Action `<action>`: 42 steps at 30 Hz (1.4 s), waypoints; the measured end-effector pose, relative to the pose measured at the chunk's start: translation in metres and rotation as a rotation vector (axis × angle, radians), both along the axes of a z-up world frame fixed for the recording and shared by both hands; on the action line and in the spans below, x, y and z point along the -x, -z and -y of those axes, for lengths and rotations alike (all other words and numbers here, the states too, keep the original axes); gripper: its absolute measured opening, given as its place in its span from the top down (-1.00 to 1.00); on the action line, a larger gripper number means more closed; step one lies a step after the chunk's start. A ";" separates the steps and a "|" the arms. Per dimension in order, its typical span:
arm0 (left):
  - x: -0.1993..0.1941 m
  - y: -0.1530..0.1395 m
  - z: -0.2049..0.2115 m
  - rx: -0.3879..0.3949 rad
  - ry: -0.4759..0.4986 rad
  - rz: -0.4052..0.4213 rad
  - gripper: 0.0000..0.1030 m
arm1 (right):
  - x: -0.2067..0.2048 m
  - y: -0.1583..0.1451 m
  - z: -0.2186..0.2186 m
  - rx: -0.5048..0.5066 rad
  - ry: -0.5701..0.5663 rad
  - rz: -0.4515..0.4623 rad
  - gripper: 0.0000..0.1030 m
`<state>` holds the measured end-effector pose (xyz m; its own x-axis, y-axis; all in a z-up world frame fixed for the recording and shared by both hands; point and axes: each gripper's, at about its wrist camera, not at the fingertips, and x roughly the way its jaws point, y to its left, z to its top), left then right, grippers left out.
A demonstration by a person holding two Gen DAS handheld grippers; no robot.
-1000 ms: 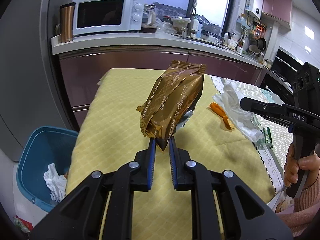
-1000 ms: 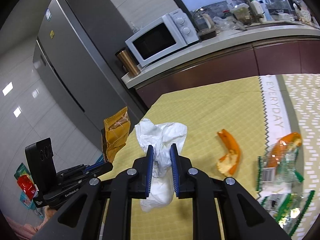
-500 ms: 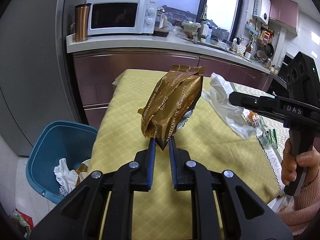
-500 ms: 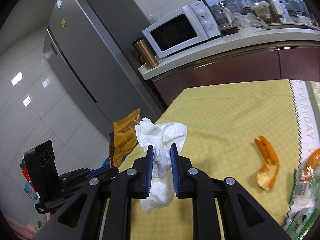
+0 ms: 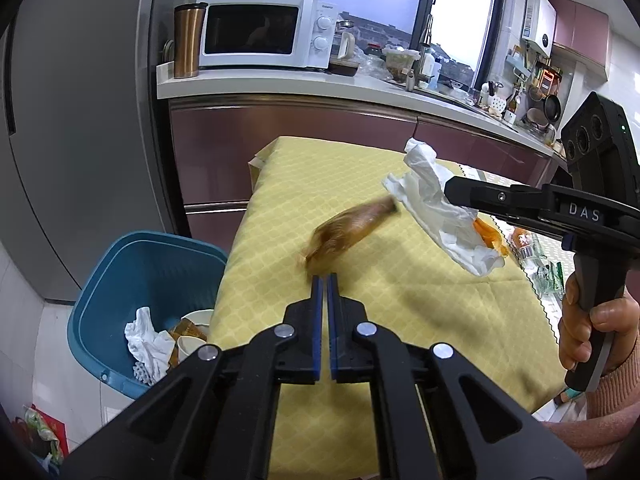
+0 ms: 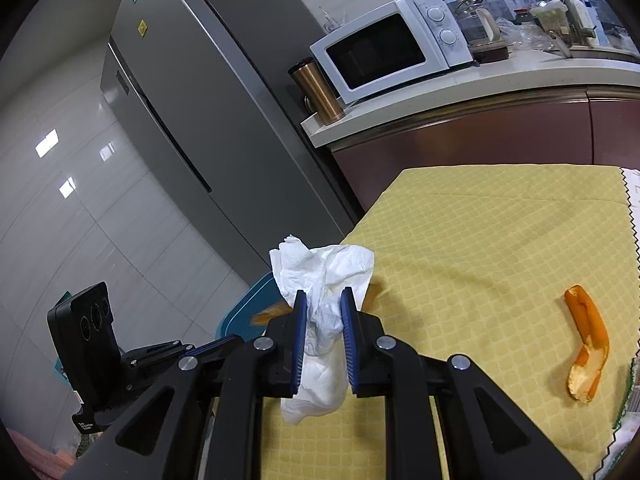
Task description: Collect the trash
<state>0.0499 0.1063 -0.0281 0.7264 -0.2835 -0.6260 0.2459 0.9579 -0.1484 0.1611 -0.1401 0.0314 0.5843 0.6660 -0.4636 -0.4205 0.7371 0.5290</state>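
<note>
My left gripper (image 5: 324, 280) has its blue pads nearly together, and the brown snack wrapper (image 5: 348, 232) shows as a blur just beyond their tips, over the yellow tablecloth (image 5: 304, 184); whether it is still pinched is unclear. The wrapper's edges peek out behind the tissue in the right wrist view (image 6: 272, 313). My right gripper (image 6: 323, 308) is shut on a crumpled white tissue (image 6: 320, 280) and holds it above the table; the tissue also shows in the left wrist view (image 5: 436, 208). A blue bin (image 5: 132, 264) with trash in it stands on the floor left of the table.
An orange peel (image 6: 588, 340) lies on the tablecloth to the right. Green-printed plastic wrappers (image 5: 548, 276) lie at the table's right side. A counter (image 5: 288, 84) with a microwave (image 5: 260, 32) and a fridge (image 6: 168, 128) stand behind the table.
Both grippers have swung left toward the bin. The brown wrapper, upright in my left gripper before, is now tipped over and blurred. The tissue stays gripped.
</note>
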 end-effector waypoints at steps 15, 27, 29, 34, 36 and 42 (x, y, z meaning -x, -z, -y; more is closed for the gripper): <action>-0.024 0.019 0.018 0.022 0.050 -0.069 0.25 | -0.006 0.009 0.017 0.016 0.073 -0.038 0.69; -0.058 0.042 0.027 0.075 0.053 -0.173 0.00 | -0.028 0.042 0.003 0.113 0.062 -0.138 0.69; -0.062 0.044 0.028 0.095 0.065 -0.185 -0.02 | -0.030 0.045 0.002 0.115 0.060 -0.150 0.69; -0.074 0.050 0.031 0.147 0.072 -0.211 0.35 | -0.028 0.048 0.003 0.113 0.056 -0.155 0.69; -0.078 0.052 0.030 0.178 0.072 -0.226 0.56 | -0.026 0.048 0.006 0.113 0.055 -0.157 0.69; -0.077 0.050 0.029 0.201 0.059 -0.210 0.81 | -0.025 0.045 0.009 0.101 0.056 -0.151 0.69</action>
